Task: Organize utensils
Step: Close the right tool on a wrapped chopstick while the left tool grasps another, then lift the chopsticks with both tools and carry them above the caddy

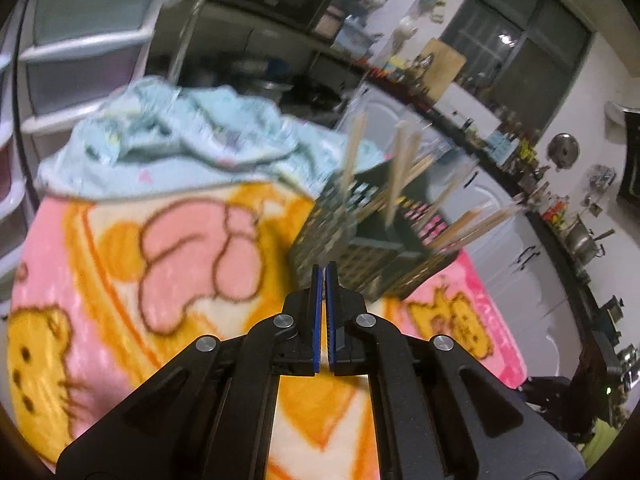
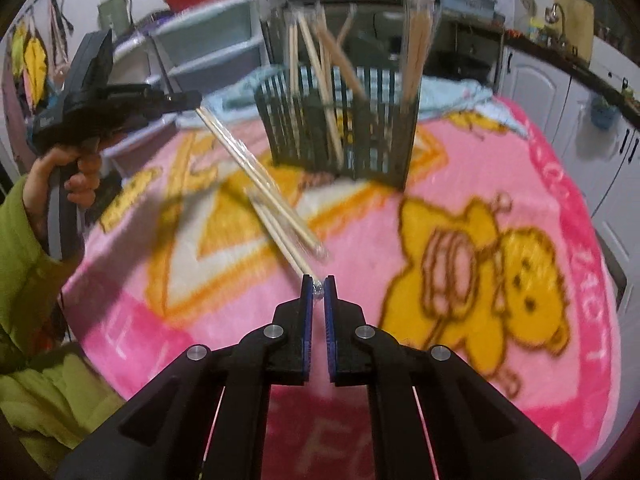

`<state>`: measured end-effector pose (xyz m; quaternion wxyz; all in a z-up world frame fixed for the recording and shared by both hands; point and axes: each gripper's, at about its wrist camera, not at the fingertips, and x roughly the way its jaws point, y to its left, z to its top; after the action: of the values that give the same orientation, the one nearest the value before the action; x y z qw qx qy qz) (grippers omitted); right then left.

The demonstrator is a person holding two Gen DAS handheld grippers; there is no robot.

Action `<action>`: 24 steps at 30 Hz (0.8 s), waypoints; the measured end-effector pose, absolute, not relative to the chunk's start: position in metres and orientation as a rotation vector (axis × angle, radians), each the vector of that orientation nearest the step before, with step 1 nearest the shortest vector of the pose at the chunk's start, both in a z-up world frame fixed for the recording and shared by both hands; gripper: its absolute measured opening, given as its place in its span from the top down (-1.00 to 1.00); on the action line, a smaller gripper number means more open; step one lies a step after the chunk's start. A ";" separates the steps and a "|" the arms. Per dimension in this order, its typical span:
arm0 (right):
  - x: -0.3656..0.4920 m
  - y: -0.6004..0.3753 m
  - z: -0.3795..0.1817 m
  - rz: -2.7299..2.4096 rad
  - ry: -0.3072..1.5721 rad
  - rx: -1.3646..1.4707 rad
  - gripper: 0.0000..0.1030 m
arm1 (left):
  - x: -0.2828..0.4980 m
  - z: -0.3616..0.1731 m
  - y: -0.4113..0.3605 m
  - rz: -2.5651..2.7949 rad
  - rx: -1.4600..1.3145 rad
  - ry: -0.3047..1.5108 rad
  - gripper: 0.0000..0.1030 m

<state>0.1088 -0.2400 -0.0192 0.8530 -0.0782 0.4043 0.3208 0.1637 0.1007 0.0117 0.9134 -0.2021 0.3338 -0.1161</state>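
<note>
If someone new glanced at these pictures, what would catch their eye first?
The bright pink cartoon blanket covering the surface, then the dark slatted basket standing on it, bristling with chopsticks. In front, each claw, left and right, grips a wrapped chopstick pair above the blanket.

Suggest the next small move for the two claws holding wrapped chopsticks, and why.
Probably carry the right claw, shut on wrapped chopsticks, toward the slatted holder and tip the pair upright. The left claw grips a second pair; the holder already has chopsticks standing in it.

Chopsticks [image 2: 320, 64] stand in the basket [image 2: 340, 136] (upright) on the blanket [image 2: 440, 184].
</note>
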 end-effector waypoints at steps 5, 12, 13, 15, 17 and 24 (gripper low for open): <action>0.110 -0.233 0.019 0.705 0.746 -0.166 0.90 | 0.159 0.050 0.084 -0.300 -0.378 0.605 0.99; 0.118 -0.220 0.079 0.765 0.591 -0.172 0.91 | 0.154 0.092 0.056 -0.376 -0.304 0.525 0.99; 0.119 -0.219 0.086 0.773 0.574 -0.174 0.91 | 0.153 0.098 0.052 -0.387 -0.293 0.515 0.99; 0.118 -0.218 0.099 0.779 0.545 -0.181 0.91 | 0.152 0.107 0.048 -0.400 -0.278 0.499 0.99; 0.119 -0.218 0.116 0.785 0.505 -0.186 0.91 | 0.151 0.118 0.044 -0.414 -0.268 0.480 0.99; 0.122 -0.226 0.161 0.771 0.400 -0.192 0.91 | 0.149 0.162 0.041 -0.426 -0.241 0.384 1.00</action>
<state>0.1223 -0.2263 0.1614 0.9027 -0.0930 0.1936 0.3729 0.1494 0.0410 0.1620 0.9521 -0.1183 0.1888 -0.2096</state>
